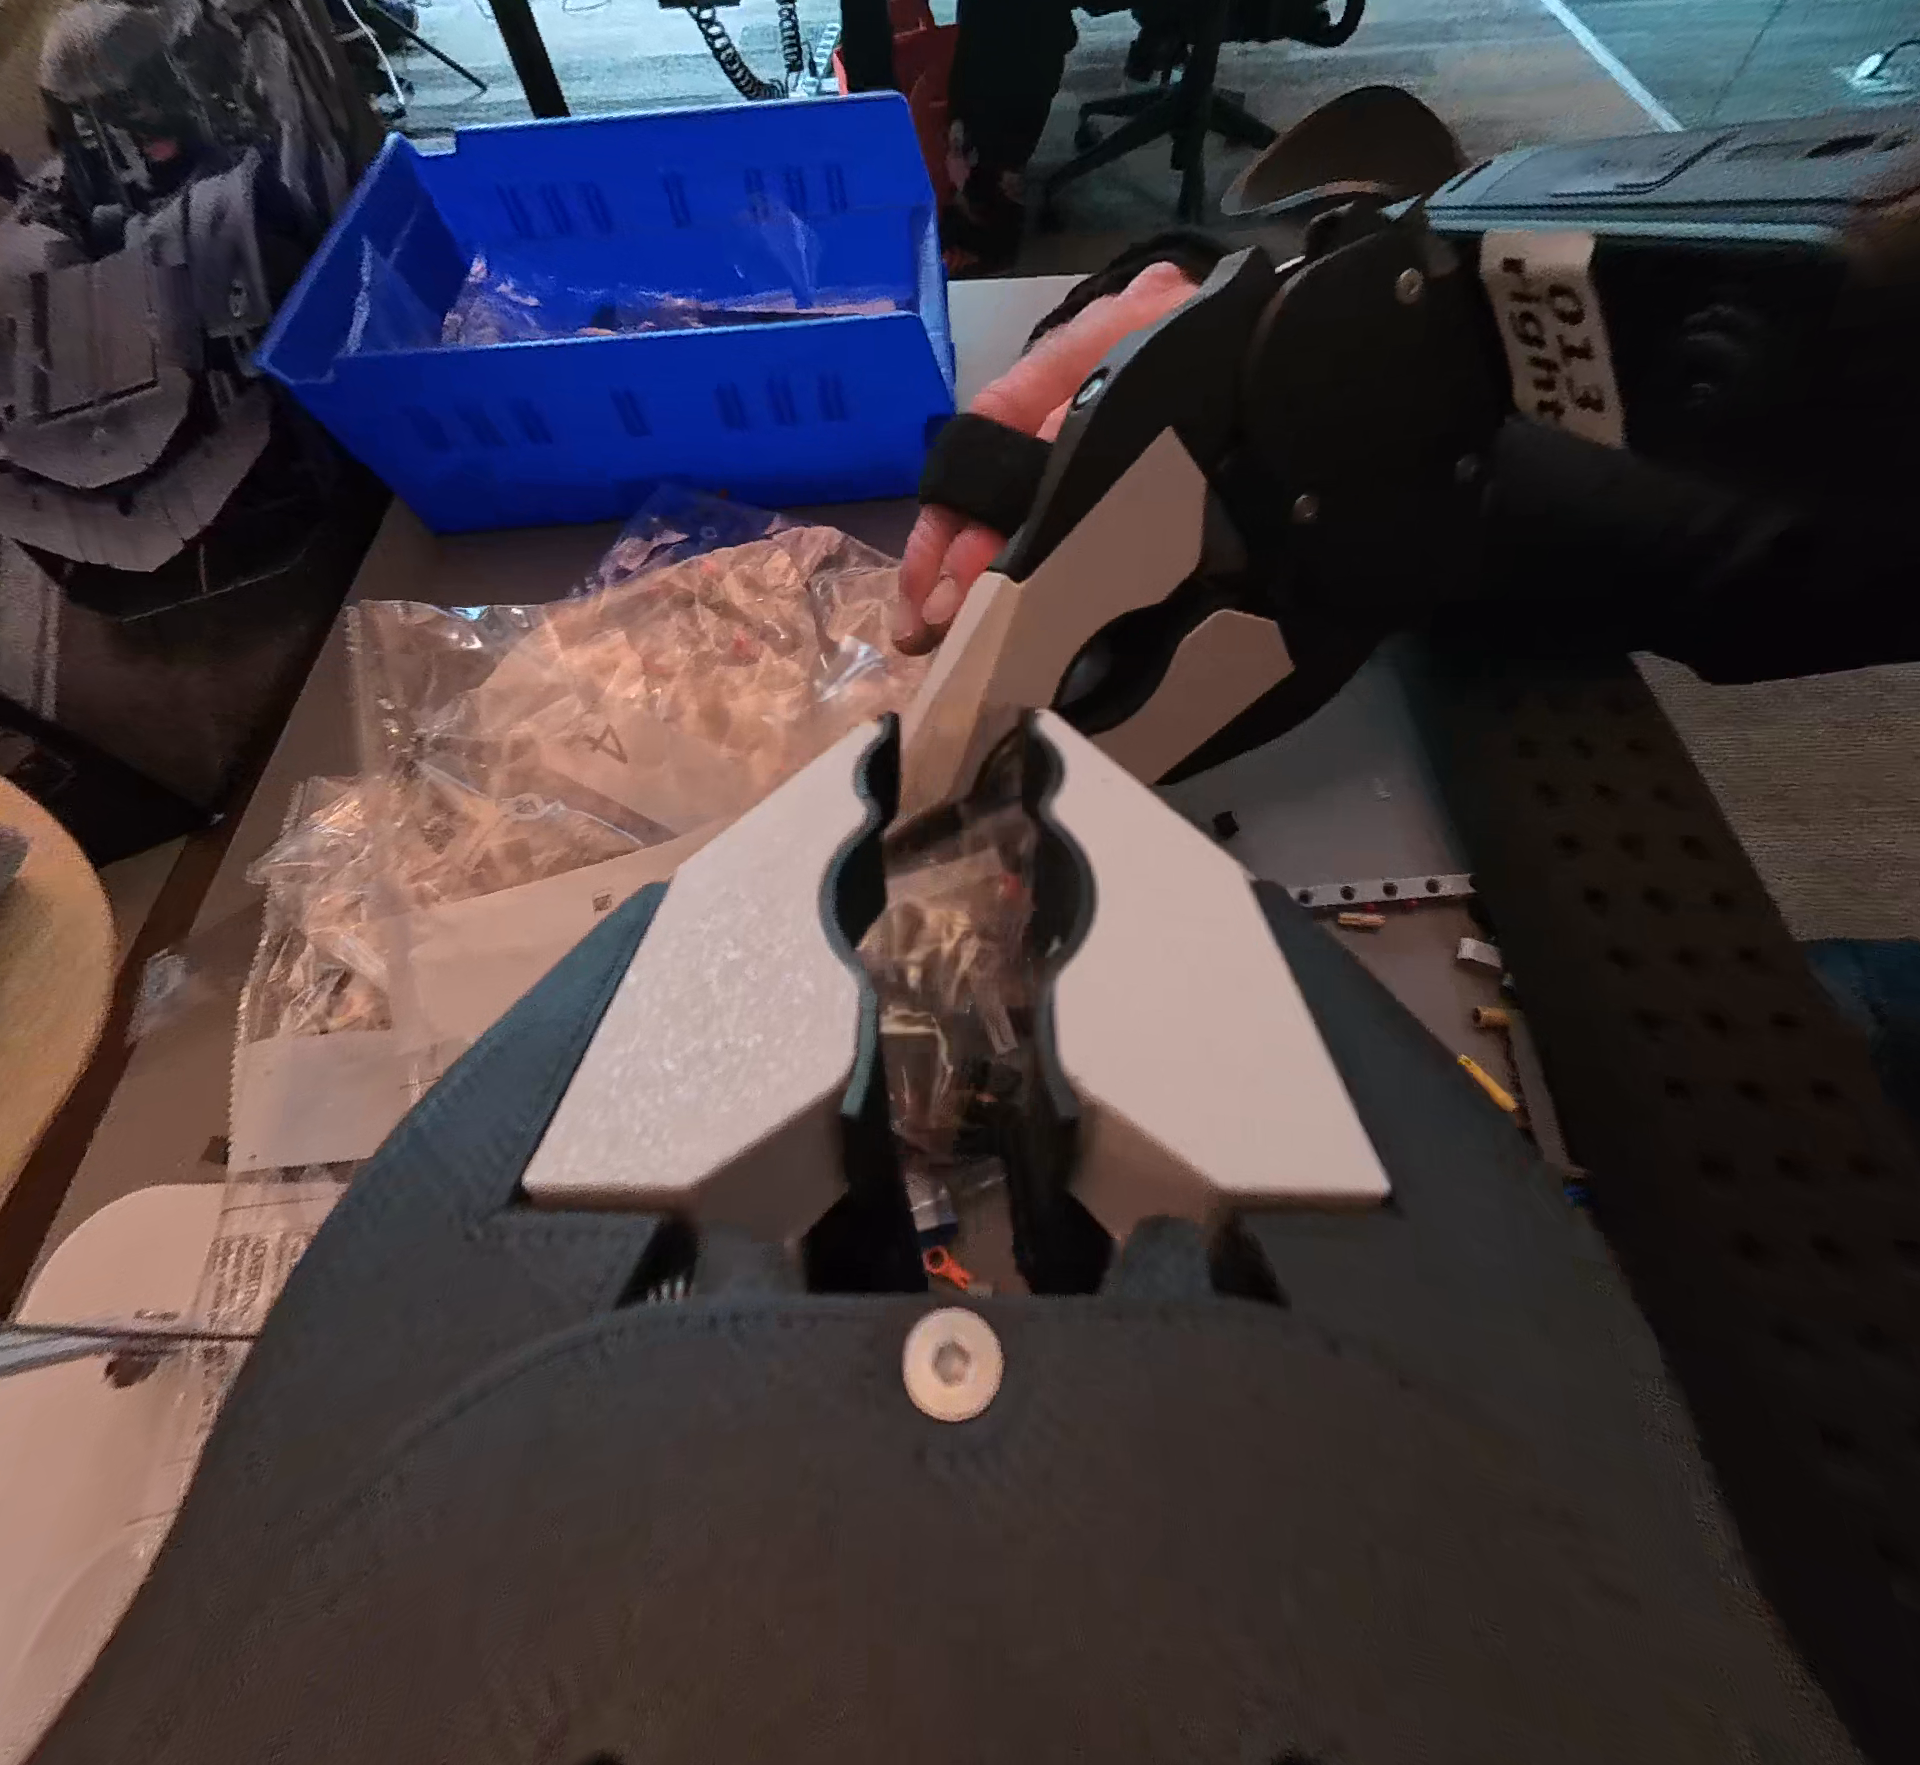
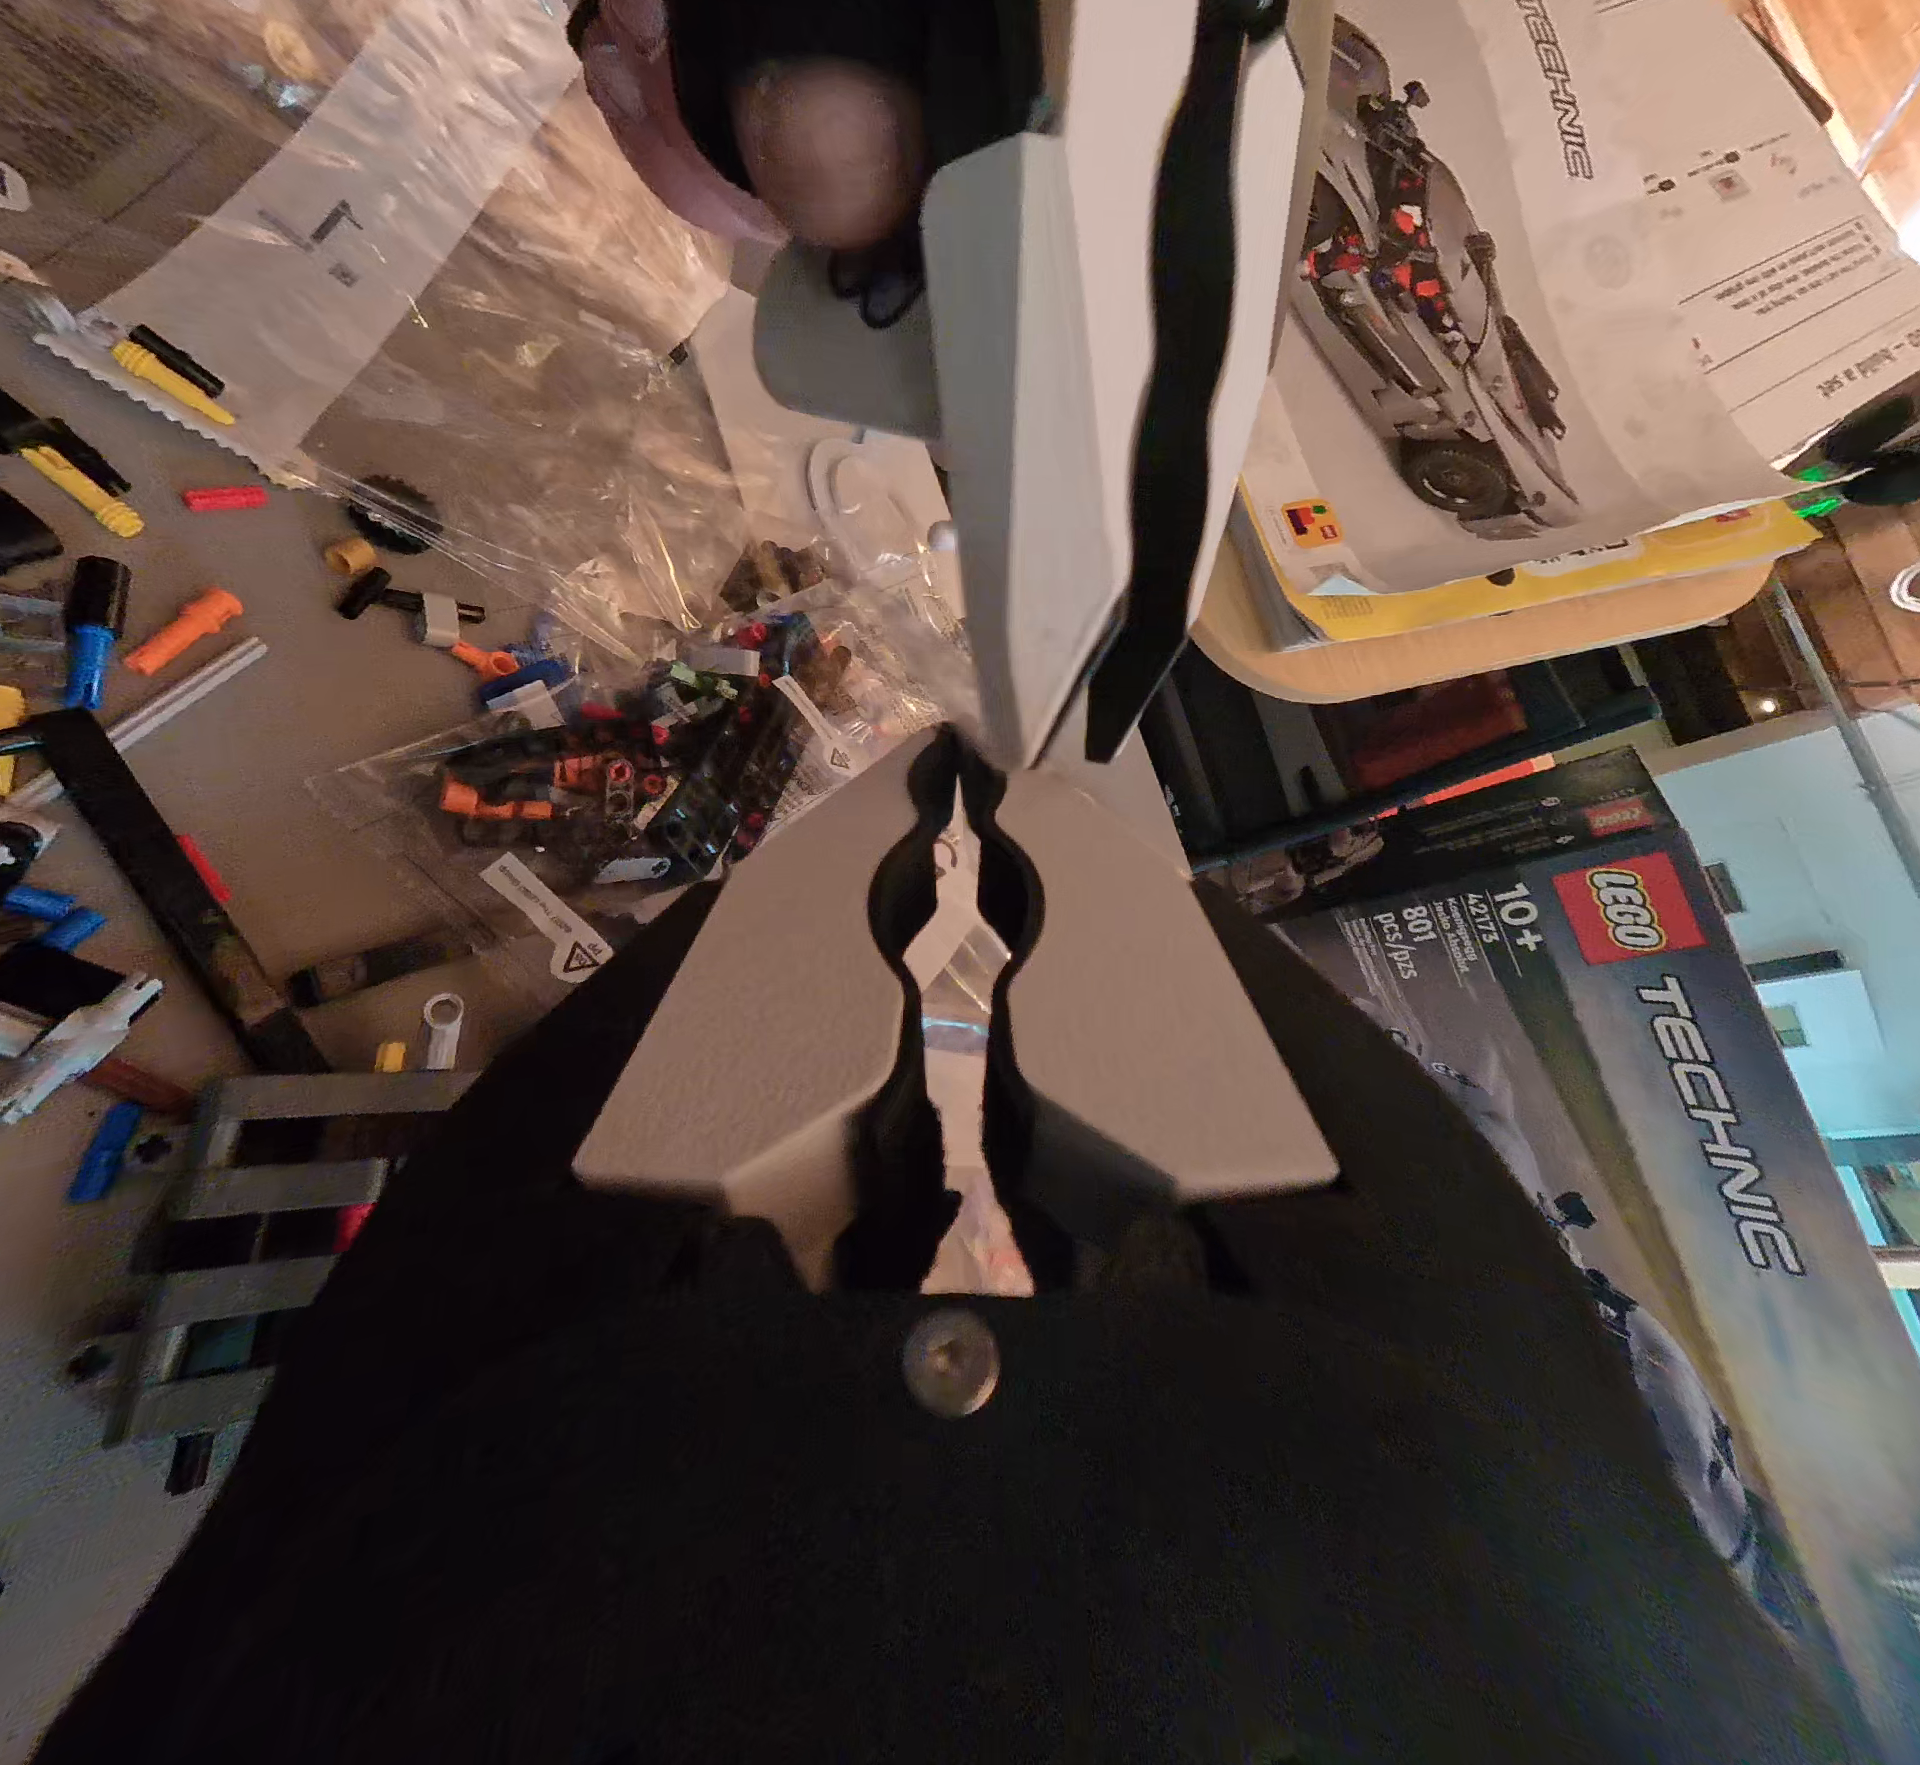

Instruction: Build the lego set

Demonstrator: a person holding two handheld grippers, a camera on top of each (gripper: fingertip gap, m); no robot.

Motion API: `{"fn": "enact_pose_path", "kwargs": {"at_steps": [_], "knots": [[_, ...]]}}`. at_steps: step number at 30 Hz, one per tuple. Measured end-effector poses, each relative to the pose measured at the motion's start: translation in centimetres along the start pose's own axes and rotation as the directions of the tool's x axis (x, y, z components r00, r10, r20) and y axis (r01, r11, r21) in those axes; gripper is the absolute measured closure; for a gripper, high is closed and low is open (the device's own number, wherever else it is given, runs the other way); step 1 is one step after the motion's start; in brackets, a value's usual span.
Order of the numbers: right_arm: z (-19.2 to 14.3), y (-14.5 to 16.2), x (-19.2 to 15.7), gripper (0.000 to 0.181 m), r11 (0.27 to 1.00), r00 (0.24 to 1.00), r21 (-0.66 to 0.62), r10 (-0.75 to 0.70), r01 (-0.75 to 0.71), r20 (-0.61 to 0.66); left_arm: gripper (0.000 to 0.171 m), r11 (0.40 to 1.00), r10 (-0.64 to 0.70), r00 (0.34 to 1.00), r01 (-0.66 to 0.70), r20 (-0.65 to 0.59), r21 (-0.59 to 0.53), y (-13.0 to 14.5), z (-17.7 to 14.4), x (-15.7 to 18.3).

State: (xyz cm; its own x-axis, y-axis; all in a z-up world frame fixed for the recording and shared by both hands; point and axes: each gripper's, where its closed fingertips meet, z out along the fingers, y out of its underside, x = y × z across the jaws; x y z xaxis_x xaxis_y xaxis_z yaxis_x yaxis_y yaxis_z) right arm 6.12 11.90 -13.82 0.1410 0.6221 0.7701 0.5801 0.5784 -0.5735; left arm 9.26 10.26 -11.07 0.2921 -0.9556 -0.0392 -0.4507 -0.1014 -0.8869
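A small clear bag of black, orange and red Lego pieces [image 2: 623, 780] lies on the grey table with one edge lifted. In the left wrist view this bag [image 1: 956, 946] shows between my left fingers. My left gripper [image 1: 964, 736] is shut on the bag's edge. In the right wrist view it [image 2: 1060, 744] comes down from above with its pads together. My right gripper [image 2: 954, 765] is shut on the same edge, tip to tip with the left, and clear plastic shows between its jaws. One of its fingers [image 1: 966, 666] reaches in from the right.
A blue bin [image 1: 623, 427] stands at the back, with larger clear bags [image 1: 582, 728] in front of it. Loose pins and beams [image 2: 156, 635] and a grey frame assembly [image 2: 260, 1196] lie at the left. An instruction booklet [image 2: 1507, 261] and the set's box [image 2: 1662, 1040] are at the right. Both grippers' tips are close together, under 4 cm apart.
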Motion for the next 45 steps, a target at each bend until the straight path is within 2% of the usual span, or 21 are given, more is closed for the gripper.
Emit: {"fn": "enact_pose_path", "kwargs": {"at_steps": [4,7,12,25,36,41,45], "knots": [[0.1,-0.3,-0.1,0.181,1.0,1.0,-0.003,-0.015,0.015,-0.01,0.137,0.999,0.025,0.999,-0.026,-0.025,-0.037,0.3,0.7,0.9],[0.2,-0.2,-0.2,0.181,1.0,1.0,-0.012,-0.021,0.021,-0.011,0.141,0.997,0.032,0.999,-0.032,-0.008,-0.066,0.7,1.2,0.6],[0.2,-0.3,-0.2,0.181,1.0,1.0,0.0,-0.011,0.011,-0.01,0.142,0.998,0.029,1.0,-0.03,-0.01,-0.053,0.6,1.2,0.6],[-0.7,-1.7,-0.4,0.181,0.988,0.997,0.135,0.065,-0.07,0.039,0.142,0.995,-0.067,0.986,0.077,-0.15,0.06,-0.2,1.0,1.6],[-0.3,-1.0,0.0,0.181,0.995,0.999,0.088,0.045,-0.044,-0.002,0.143,0.995,-0.061,0.991,0.07,-0.12,0.07,-0.2,0.7,0.9],[-0.2,-0.8,-0.1,0.181,0.997,1.0,0.074,0.008,-0.007,-0.013,0.16,0.986,-0.088,0.989,0.103,-0.115,0.134,-0.9,-0.4,0.4],[-0.2,-1.0,-0.2,0.181,0.997,1.0,0.079,-0.003,0.005,-0.015,0.171,0.991,-0.067,0.993,0.077,-0.098,0.108,-0.5,-0.1,0.3]]}}
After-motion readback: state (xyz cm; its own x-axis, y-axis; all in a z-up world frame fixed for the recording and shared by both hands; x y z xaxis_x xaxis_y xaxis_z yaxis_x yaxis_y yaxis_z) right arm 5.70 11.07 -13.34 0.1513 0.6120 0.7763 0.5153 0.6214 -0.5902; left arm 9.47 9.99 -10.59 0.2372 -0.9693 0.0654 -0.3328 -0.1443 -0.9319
